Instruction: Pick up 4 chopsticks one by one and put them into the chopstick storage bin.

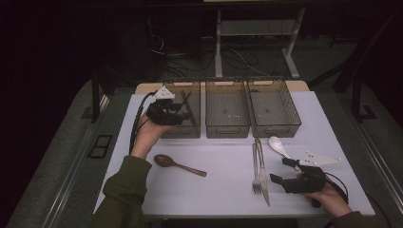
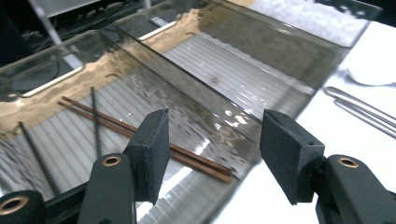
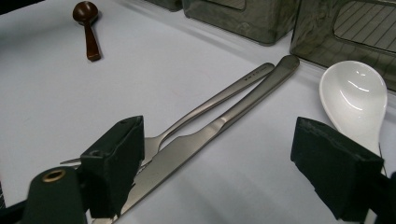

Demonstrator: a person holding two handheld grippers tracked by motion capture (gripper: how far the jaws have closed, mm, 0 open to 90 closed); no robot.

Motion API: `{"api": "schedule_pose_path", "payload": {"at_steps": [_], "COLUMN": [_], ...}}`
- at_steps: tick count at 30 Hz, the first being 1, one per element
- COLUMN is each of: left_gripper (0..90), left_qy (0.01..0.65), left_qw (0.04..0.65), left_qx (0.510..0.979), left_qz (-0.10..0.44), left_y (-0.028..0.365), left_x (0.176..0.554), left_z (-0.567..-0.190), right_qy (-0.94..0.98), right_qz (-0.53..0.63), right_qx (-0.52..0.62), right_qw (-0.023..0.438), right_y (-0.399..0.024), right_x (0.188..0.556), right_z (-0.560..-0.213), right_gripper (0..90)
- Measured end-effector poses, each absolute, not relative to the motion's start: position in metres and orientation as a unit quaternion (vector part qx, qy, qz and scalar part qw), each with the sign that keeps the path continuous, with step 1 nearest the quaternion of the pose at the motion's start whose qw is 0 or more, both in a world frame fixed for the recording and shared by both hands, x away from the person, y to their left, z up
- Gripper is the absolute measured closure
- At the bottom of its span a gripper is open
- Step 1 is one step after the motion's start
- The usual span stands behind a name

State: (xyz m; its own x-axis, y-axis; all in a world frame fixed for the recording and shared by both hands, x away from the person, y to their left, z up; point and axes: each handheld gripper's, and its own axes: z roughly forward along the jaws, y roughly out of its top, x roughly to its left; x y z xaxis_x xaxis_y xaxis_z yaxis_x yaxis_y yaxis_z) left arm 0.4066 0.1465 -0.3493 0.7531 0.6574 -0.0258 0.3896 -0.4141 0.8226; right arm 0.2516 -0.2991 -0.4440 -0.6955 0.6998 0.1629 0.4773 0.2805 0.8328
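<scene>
The left gripper [image 1: 183,115] hovers over the near end of the left bin [image 1: 190,130], its jaws apart with nothing between them. In the left gripper view a pair of brown chopsticks [image 2: 140,133] lies on the ribbed floor of that bin, beside what look like two thin dark sticks [image 2: 95,123], though the glare makes them hard to read. The right gripper [image 1: 281,169] rests at the near right of the table [image 1: 209,190], jaws wide apart and empty. Just left of it lie a fork [image 3: 205,109] and a knife [image 3: 219,126] side by side, a white spoon [image 3: 355,100] to its right. A wooden spoon [image 1: 178,164] lies near left.
</scene>
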Motion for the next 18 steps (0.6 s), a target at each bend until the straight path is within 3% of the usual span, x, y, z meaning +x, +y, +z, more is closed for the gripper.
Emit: {"api": "schedule_pose_path", "payload": {"at_steps": [13, 18], "left_gripper": [41.1, 47.2], "left_qy": [0.300, 0.298], "left_qw": [0.424, 0.417], "left_qx": [0.843, 0.847], "left_qz": [0.137, 0.140], "left_y": [0.150, 0.153], "left_x": [0.375, 0.365], "left_z": [-0.374, -0.383], "right_qy": [0.793, 0.792], "right_qz": [0.469, 0.469], "right_qx": [0.370, 0.372], "right_qw": [0.121, 0.121], "right_y": [-0.300, -0.300], "right_x": [0.251, 0.250], "right_z": [-0.444, -0.444], "right_gripper": [17.1, 17.1]}}
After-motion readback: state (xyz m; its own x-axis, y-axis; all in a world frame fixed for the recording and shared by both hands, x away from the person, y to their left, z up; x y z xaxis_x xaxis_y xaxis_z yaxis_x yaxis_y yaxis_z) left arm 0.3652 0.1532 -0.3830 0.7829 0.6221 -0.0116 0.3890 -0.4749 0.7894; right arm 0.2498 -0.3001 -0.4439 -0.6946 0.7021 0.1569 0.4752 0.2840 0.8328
